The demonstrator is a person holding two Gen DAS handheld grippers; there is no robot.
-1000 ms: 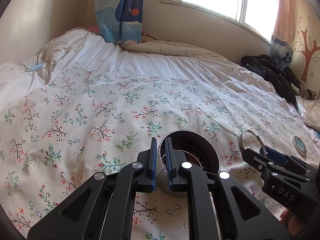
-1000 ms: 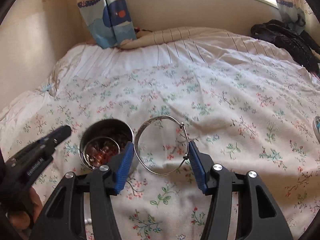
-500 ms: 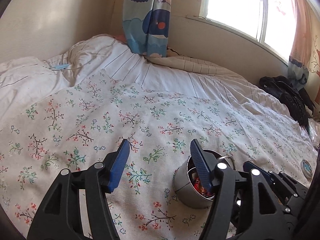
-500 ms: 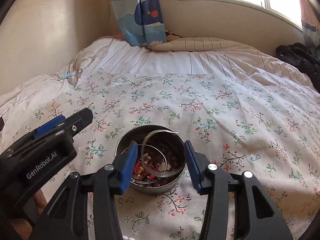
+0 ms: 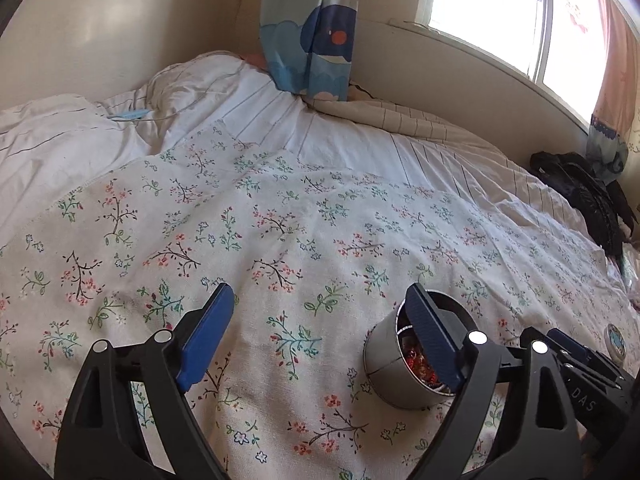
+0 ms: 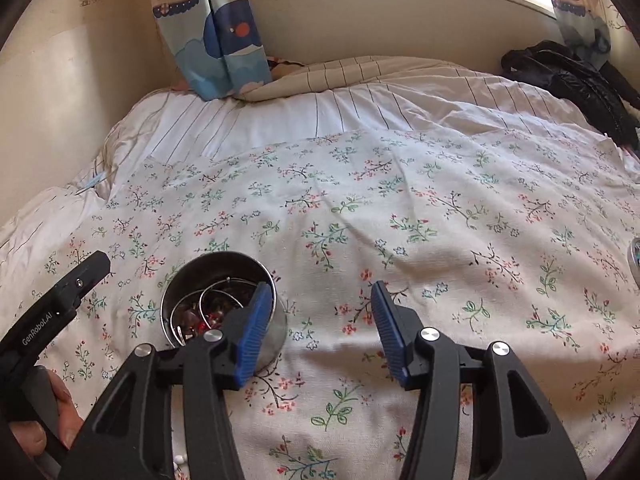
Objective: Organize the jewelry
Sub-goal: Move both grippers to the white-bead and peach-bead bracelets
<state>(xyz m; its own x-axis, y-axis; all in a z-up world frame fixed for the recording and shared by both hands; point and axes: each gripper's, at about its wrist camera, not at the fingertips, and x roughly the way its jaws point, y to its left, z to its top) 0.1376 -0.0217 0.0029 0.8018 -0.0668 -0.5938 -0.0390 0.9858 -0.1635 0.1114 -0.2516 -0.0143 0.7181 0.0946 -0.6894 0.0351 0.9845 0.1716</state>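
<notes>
Standing on the flowered sheet [image 6: 440, 216] of the bed, toward its near edge, the round metal tin [image 6: 272, 332] holds silver bangles [image 6: 216, 300] and red beads [image 5: 418, 360]. The left gripper [image 5: 320, 320] has just been opening and now stands wide, with nothing between its blue pads; its right pad overlaps the tin's rim in the left wrist view. The right gripper [image 6: 320, 320] has also opened a little further, about halfway apart and empty, just right of the tin. A small round lid [image 5: 615, 340] lies farther right.
</notes>
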